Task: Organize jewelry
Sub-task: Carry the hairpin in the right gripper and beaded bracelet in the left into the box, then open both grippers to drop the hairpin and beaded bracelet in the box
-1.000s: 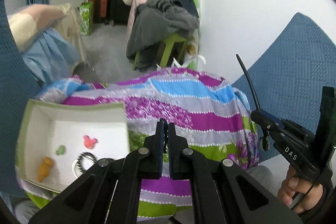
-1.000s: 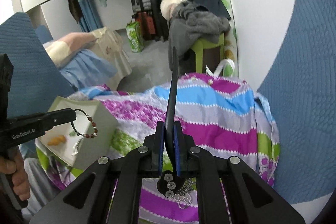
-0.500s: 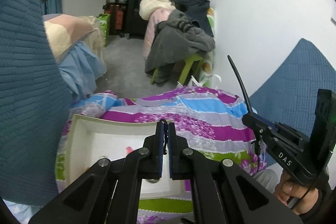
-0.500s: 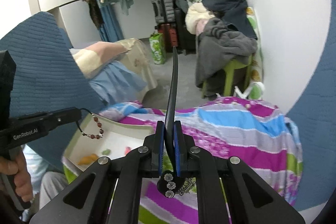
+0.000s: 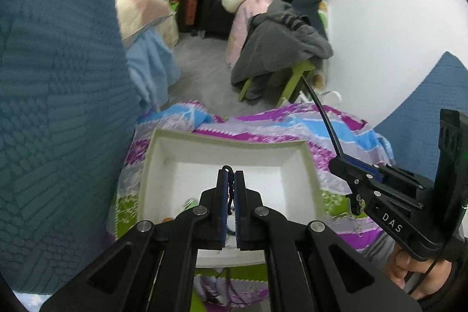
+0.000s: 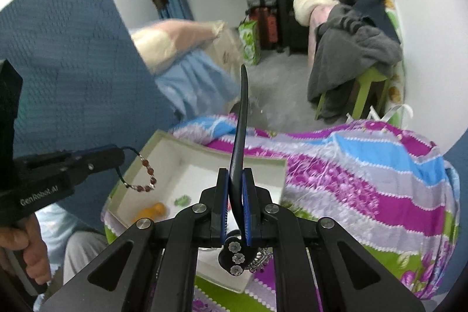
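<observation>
- The beaded bracelet (image 6: 142,176) hangs from the left gripper (image 6: 118,155), whose jaws are pinched on its dark cord; the reddish beads dangle in a loop over the near-left edge of the white box (image 6: 152,149).
- It looks light and limp and will likely swing with any quick move; the cord is the sure hold, since round beads could slip between flat pads.
- The black hairband (image 6: 241,130) stands clamped in the right gripper (image 6: 235,212); its flower-decorated end (image 6: 236,256) shows below the fingers, over the box's near-right corner.
- It seems stiff, springy and thin, best gripped near that broader end.
- Inside the box, an orange piece (image 6: 152,209) and a green piece (image 6: 182,199) lie near the near-left wall.
- The box rests on a striped purple and blue cloth (image 6: 365,183), toward its left edge.
- A silvery chain (image 6: 259,260) lies on the cloth just beside the box's near-right corner.
</observation>
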